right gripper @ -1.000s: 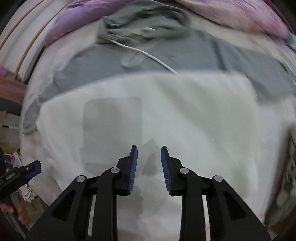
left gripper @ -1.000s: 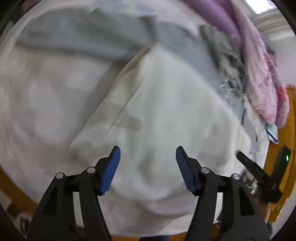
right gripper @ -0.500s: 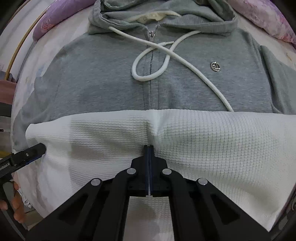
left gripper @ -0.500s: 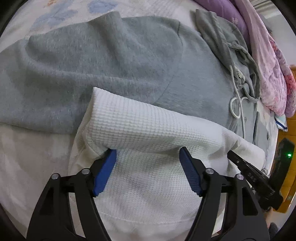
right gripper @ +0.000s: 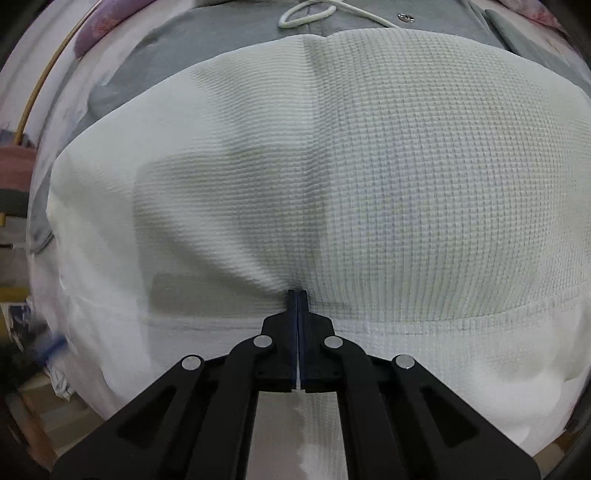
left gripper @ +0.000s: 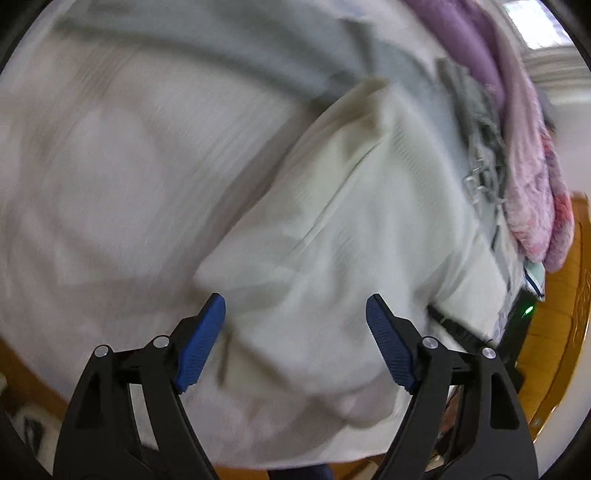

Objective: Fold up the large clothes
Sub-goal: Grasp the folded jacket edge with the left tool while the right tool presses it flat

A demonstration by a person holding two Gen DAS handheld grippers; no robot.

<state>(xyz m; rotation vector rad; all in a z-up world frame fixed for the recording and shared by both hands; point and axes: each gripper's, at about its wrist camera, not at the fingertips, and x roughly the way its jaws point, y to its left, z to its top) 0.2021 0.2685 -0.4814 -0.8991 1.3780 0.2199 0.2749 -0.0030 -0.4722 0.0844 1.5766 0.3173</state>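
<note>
A white waffle-knit garment (right gripper: pixel 369 166) lies on the bed over the lower part of a grey zip hoodie (right gripper: pixel 229 48) with a white drawstring (right gripper: pixel 306 16). My right gripper (right gripper: pixel 297 295) is shut on a fold of the white garment and pulls it taut toward the camera. In the blurred left wrist view the white garment (left gripper: pixel 351 240) lies ahead, with the grey hoodie (left gripper: pixel 258 55) beyond it. My left gripper (left gripper: pixel 295 325) is open and empty above the garment's near edge.
A pink and purple blanket (left gripper: pixel 528 155) is piled along the bed's far right side. White bed sheet (left gripper: pixel 92 166) spreads to the left. Orange wooden furniture (left gripper: pixel 554 332) stands at the right. The bed's left edge and clutter (right gripper: pixel 22 295) show in the right wrist view.
My right gripper, shut on the white fabric, has drawn it back toward me, so more garment fills its view. My left gripper has lifted off the garment and swung away, staying open.
</note>
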